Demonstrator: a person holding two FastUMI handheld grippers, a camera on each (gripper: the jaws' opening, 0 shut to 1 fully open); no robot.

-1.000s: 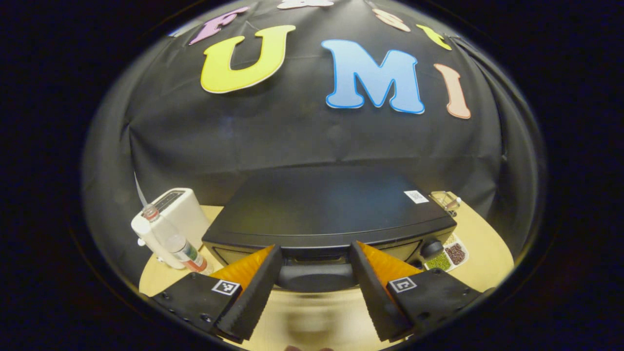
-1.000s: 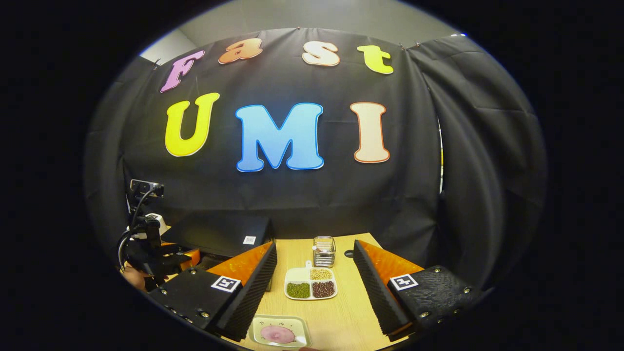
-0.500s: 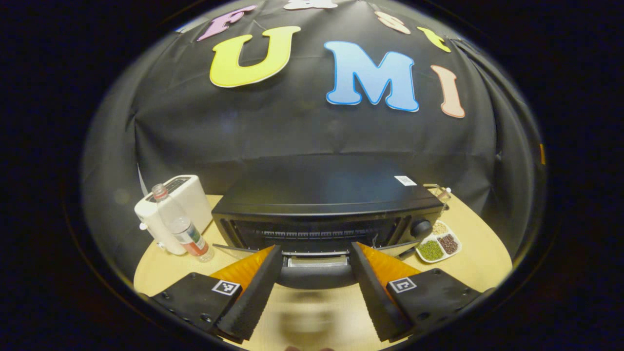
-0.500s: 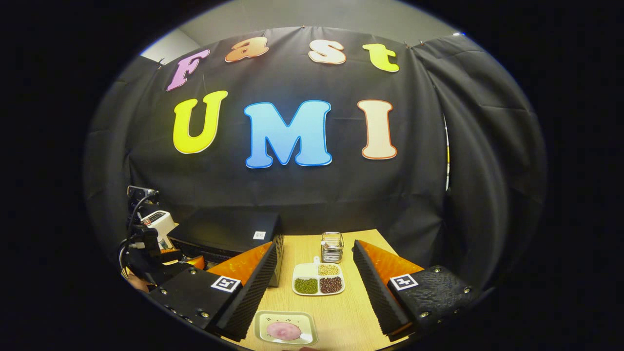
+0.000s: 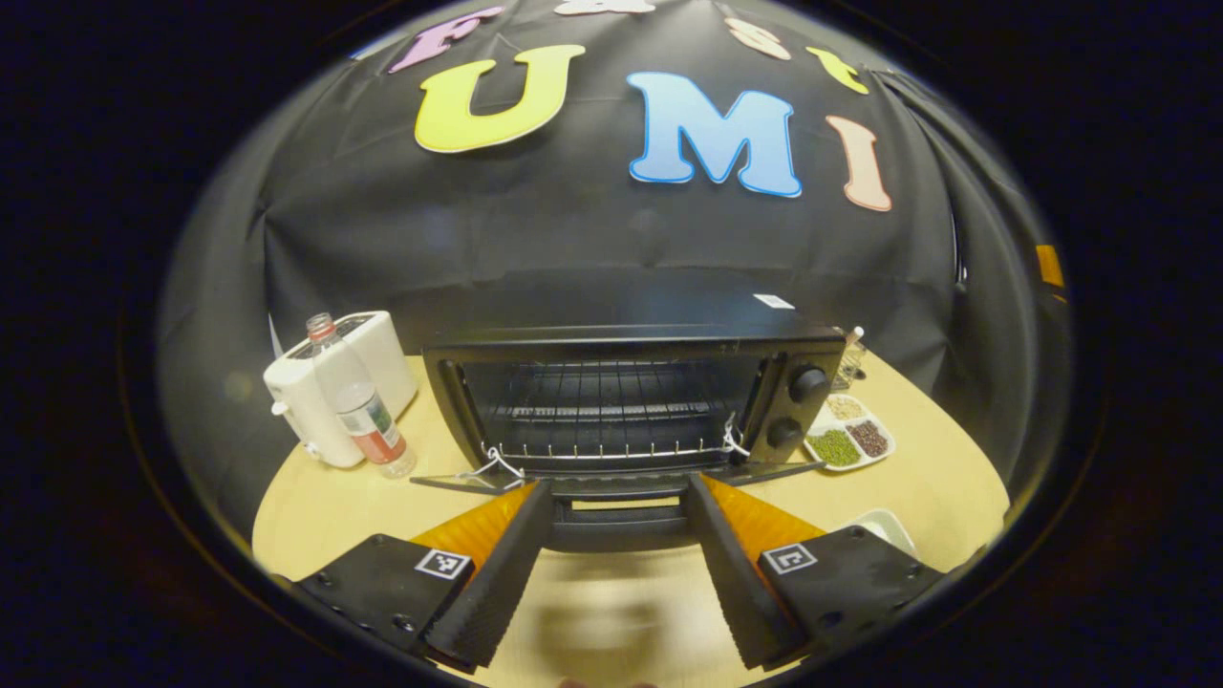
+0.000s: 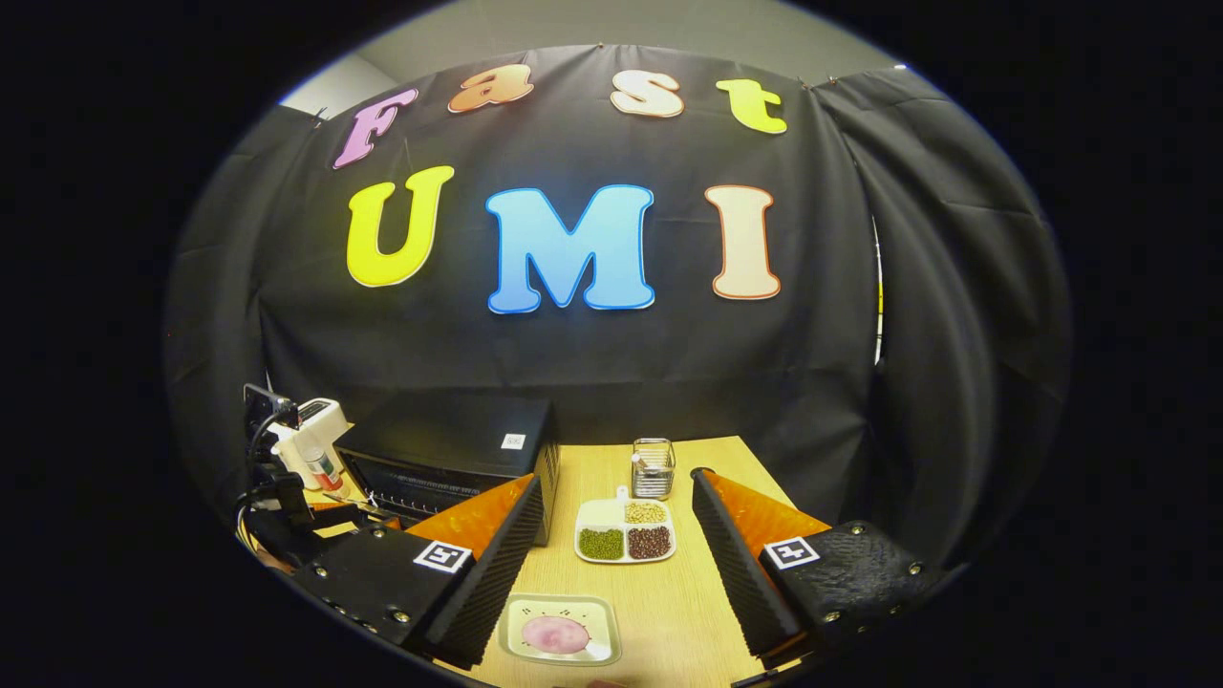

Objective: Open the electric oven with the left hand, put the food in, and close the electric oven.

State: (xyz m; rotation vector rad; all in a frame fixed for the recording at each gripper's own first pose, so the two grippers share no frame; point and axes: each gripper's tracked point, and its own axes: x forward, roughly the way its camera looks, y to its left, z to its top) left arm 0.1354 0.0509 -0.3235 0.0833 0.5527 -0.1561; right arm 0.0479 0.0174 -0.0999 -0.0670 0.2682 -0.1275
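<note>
Now the black oven (image 5: 631,382) gapes, left gripper (image 5: 619,535) pinching its door handle (image 5: 619,526).

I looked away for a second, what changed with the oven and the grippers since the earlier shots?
The electric oven door swung down from shut to fully open, pulled by its handle between the left gripper jaws. The right gripper stayed open above the food plate.

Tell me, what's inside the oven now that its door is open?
Inside the oven sits just a wire rack, with no food on it. The space beneath the rack is too dark to see.
</note>
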